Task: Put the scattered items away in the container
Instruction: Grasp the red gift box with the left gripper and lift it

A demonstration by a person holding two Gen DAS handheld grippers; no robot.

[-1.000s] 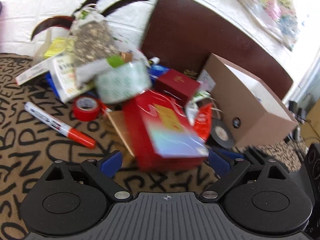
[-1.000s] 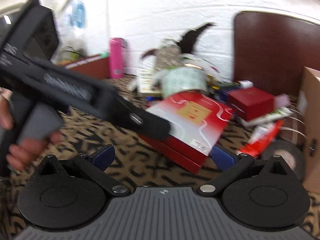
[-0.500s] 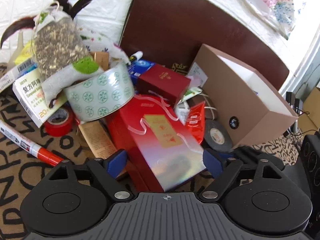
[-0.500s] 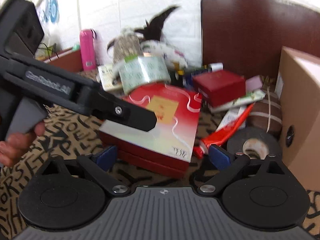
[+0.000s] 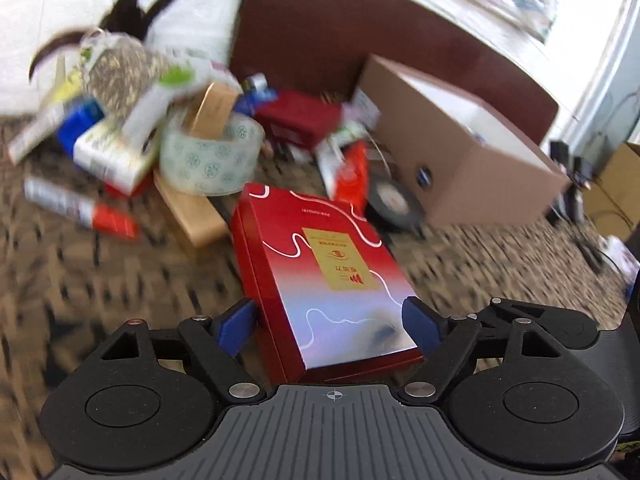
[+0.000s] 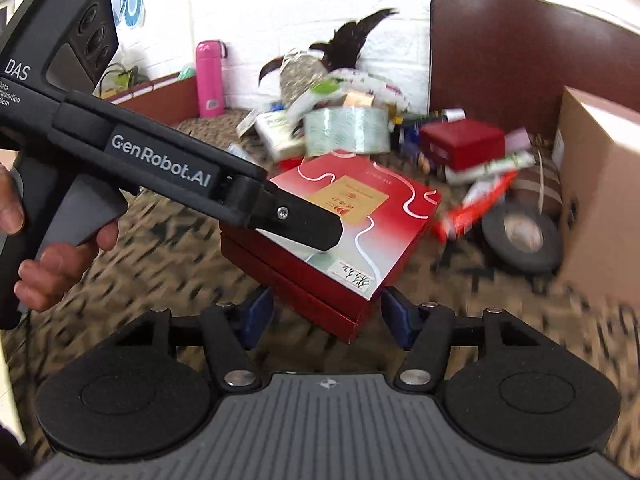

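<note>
A flat red gift box (image 5: 320, 276) with a gold label sits between the blue pads of my left gripper (image 5: 330, 320), which is shut on it and holds it above the patterned cloth. In the right wrist view the same red box (image 6: 344, 224) hangs in front of my right gripper (image 6: 326, 320), whose jaws stand open beside its near corner; the left gripper's black finger (image 6: 296, 224) lies across the box. The open cardboard container (image 5: 460, 148) stands at the right, also seen in the right wrist view (image 6: 600, 200).
A pile lies behind: patterned tape roll (image 5: 212, 156), small dark red box (image 5: 300, 120), red marker (image 5: 80, 208), black tape roll (image 5: 394, 204), red pouch (image 5: 352, 172), seed bag (image 5: 120, 72). A brown chair back (image 5: 360, 40) stands behind. A pink bottle (image 6: 209, 76) stands at the wall.
The left gripper has pulled the red box back out of the pile and lifted it. The tape roll that leaned on it now rests on the pile. The right gripper has drawn closer.
</note>
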